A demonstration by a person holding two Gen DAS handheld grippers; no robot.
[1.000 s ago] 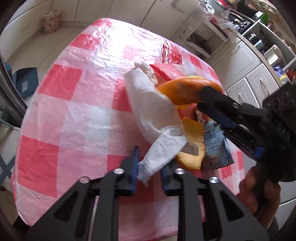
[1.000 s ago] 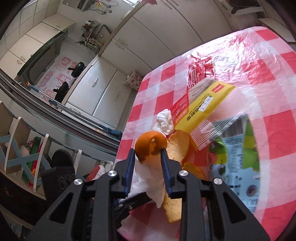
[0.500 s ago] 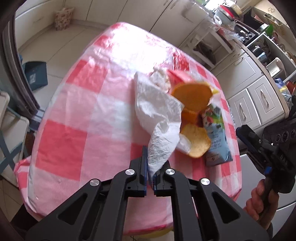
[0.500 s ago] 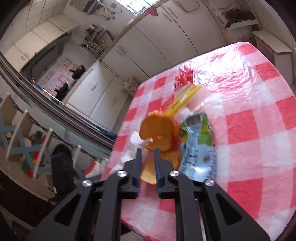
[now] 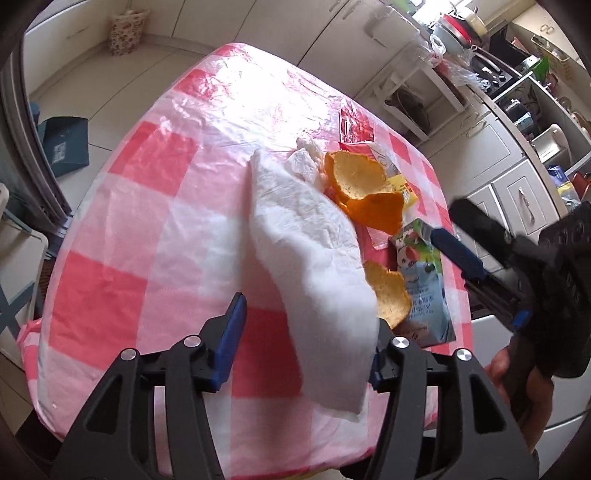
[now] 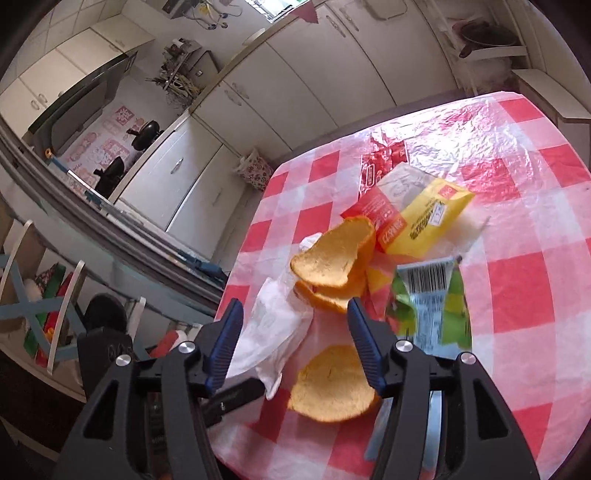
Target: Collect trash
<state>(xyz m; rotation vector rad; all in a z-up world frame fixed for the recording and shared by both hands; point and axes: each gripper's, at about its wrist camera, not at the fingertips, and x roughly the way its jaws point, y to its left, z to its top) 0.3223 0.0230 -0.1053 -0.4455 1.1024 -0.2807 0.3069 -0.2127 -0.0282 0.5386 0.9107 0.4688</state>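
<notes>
Currently, nothing is bagged. Left gripper (image 5: 308,334) jaws are opening around the white napkin (image 5: 310,251); right gripper (image 6: 295,347) jaws are opening, empty. Orange peels (image 6: 332,258) and wrappers (image 6: 424,221) lie on the table (image 6: 524,284), at 12 o'clock from the right gripper.

I'm working in a home kitchen. Cream cabinet doors with metal handles (image 6: 207,158) run along the walls, and a black wok (image 6: 146,130) sits on a stove under a steel range hood (image 6: 86,98). On the other side I see an open white shelf unit (image 5: 417,86) and a cluttered counter with a red-rimmed pot (image 5: 456,31). The table's red-and-white checked plastic cloth (image 5: 140,229) and a floral fabric bag (image 5: 125,31) on the tiled floor look domestic.
</notes>
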